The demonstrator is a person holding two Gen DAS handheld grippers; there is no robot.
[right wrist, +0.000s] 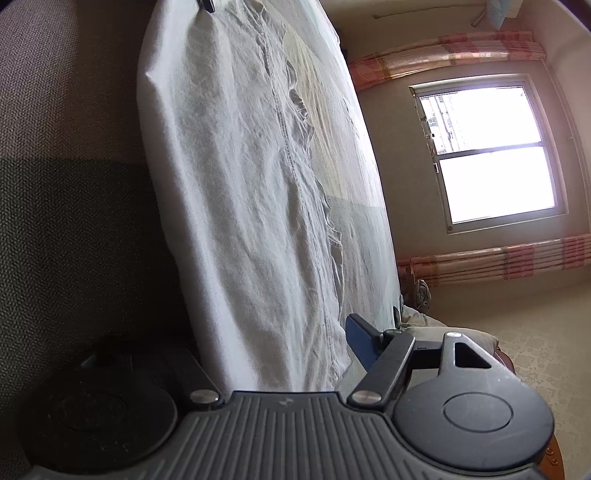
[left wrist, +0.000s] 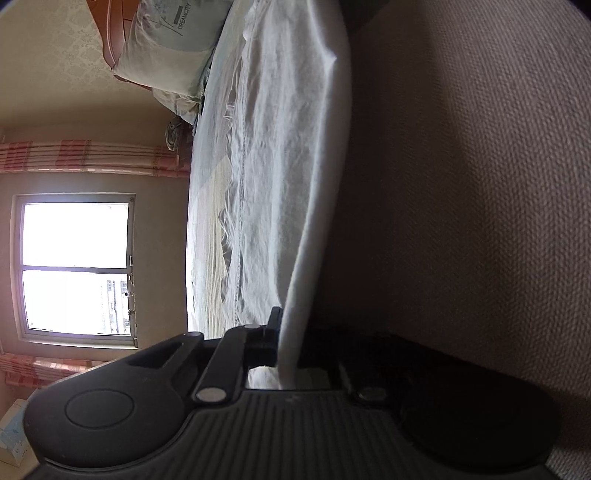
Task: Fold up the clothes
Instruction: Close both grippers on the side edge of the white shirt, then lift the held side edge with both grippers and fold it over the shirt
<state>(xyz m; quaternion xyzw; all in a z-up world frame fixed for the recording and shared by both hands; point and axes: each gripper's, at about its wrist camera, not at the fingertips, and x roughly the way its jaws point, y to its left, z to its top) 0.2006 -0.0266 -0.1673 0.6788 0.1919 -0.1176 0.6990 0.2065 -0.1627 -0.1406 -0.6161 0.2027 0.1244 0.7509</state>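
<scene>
A wrinkled white garment [left wrist: 280, 155] lies lengthwise along the edge of a bed, and both wrist views are rolled on their side. My left gripper [left wrist: 291, 332] is shut on the near end of the garment's folded edge, which runs as a white strip between the two black fingers. In the right wrist view the same garment [right wrist: 240, 192] fills the middle. My right gripper [right wrist: 266, 332] stands open around its other end. One blue-black finger [right wrist: 364, 343] rests beside the hem; the other finger is lost in shadow. A dark fingertip [right wrist: 207, 5] of the left gripper shows at the garment's far end.
The bed has a pale sheet [left wrist: 207, 229], a printed pillow [left wrist: 166, 48] and a wooden headboard [left wrist: 107, 33]. A brown woven surface [left wrist: 461, 184] runs along the garment's outer side. A bright window [right wrist: 491, 151] with pink striped curtains [right wrist: 498, 254] lies beyond the bed.
</scene>
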